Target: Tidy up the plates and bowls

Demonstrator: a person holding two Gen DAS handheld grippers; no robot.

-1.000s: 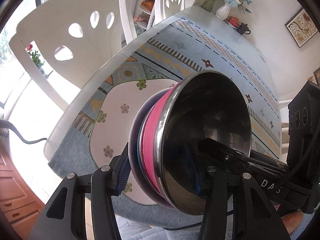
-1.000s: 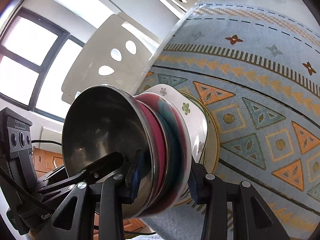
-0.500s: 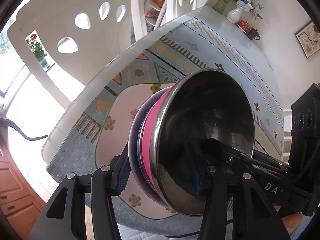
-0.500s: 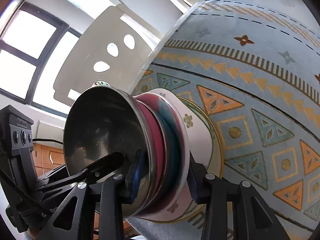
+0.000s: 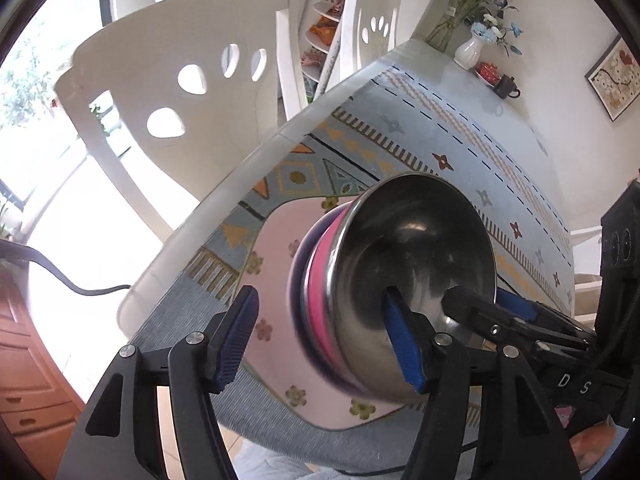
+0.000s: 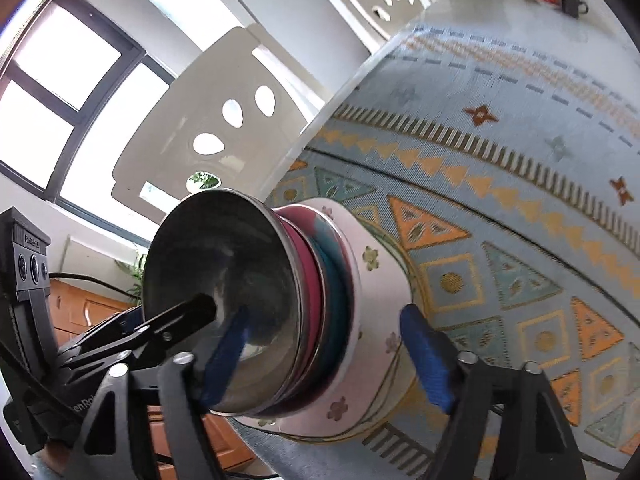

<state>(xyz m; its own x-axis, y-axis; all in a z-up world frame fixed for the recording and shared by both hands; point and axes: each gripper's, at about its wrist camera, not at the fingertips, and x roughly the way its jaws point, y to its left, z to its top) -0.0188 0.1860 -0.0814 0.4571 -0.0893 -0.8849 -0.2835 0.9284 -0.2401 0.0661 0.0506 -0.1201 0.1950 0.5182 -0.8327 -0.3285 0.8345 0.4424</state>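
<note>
- While both pairs of jaws are opening, the left gripper [image 5: 320, 344] straddles the near edge of the bowl stack: its left blue pad [image 5: 236, 338] stands clear of the dishes, and its right pad [image 5: 402, 344] lies inside the steel bowl [image 5: 416, 264], against or just off the wall; I cannot tell which.
- Left of that, at the table's edge, stands a white chair [image 5: 180, 92] with teardrop cut-outs in its back, and a black cable [image 5: 60, 280] runs across the bright floor below it.
- The steel bowl tops the stack; under it sit a pink bowl [image 5: 320, 280] and a darker, teal-tinted one [image 6: 340, 300], nested, all on a white plate [image 5: 276, 248] with small flower prints.
- That plate rests on the patterned blue tablecloth [image 5: 460, 136], close to the table's near corner.
- Seen from the right wrist camera, the right gripper [image 6: 332, 352] spans the same stack from the opposite side: one pad [image 6: 226, 352] is inside the steel bowl, the other [image 6: 428, 356] hangs beside the white plate, well clear of it.
- Nothing is pinched by either pair.
- At the far right end of the table stand a white vase [image 5: 470, 50] with flowers and a small dark teapot [image 5: 507, 86]; a framed picture [image 5: 616, 80] hangs on the wall beyond.
</note>
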